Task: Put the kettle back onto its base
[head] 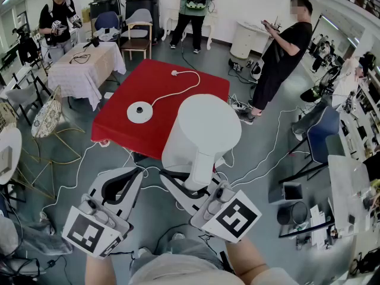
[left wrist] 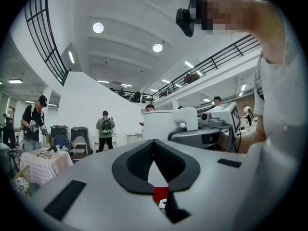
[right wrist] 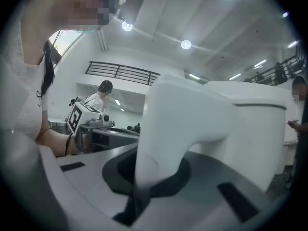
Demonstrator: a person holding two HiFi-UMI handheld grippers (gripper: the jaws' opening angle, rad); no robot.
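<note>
Right hand-held gripper (head: 199, 187) pinches kettle (head: 202, 129) by its handle (right wrist: 163, 129).
Only head view shows base (head: 140, 111) on red worktop (head: 148, 79), ten o'clock of kettle; left hand-held gripper (left wrist: 154, 142) pressed together, empty.

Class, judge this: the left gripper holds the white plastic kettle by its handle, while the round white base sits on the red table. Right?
No. The right gripper holds the white plastic kettle by its handle, as the right gripper view shows; the round white base sits on the red table.
</note>
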